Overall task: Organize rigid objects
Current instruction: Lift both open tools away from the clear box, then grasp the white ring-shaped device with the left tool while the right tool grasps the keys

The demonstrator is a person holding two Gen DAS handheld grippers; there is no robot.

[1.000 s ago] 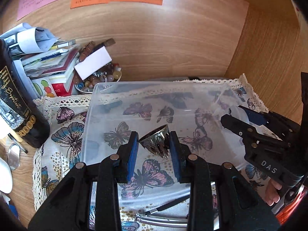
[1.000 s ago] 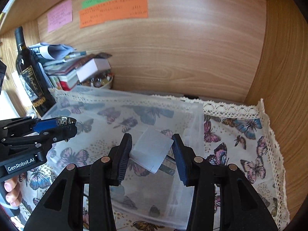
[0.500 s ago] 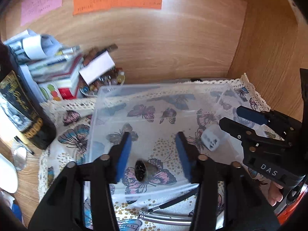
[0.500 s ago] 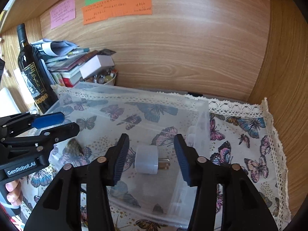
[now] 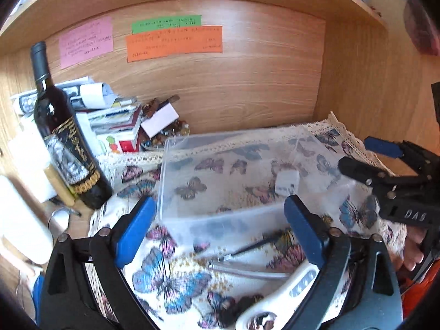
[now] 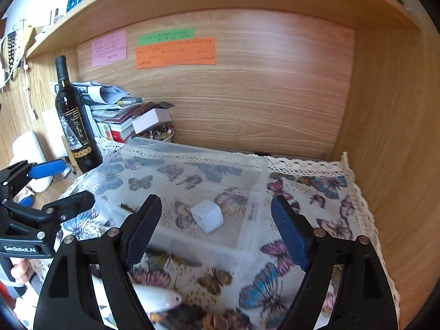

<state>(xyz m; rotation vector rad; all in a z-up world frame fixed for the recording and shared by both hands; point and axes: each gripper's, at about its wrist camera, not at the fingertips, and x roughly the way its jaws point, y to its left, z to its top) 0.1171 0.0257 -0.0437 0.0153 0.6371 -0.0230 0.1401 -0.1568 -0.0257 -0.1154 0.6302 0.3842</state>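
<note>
Both tools pulled back up from the clear bin point(image 6: 247, 236); left tool point(image 5: 220, 225) and right tool point(image 6: 214, 225) now hang wide open, empty. White plug adapter point(image 6: 206, 216) lies inside the bin, small metal piece point(image 6: 127, 207) beside it.

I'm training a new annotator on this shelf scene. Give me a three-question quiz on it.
1. True or false: the right gripper is shut on the white plug.
2. Where does the plug lie? A) in the clear bin B) beside the wine bottle C) on the books
3. Fill in: the left gripper is ___.

Key: 1 false; 2 A; 3 open.
</note>
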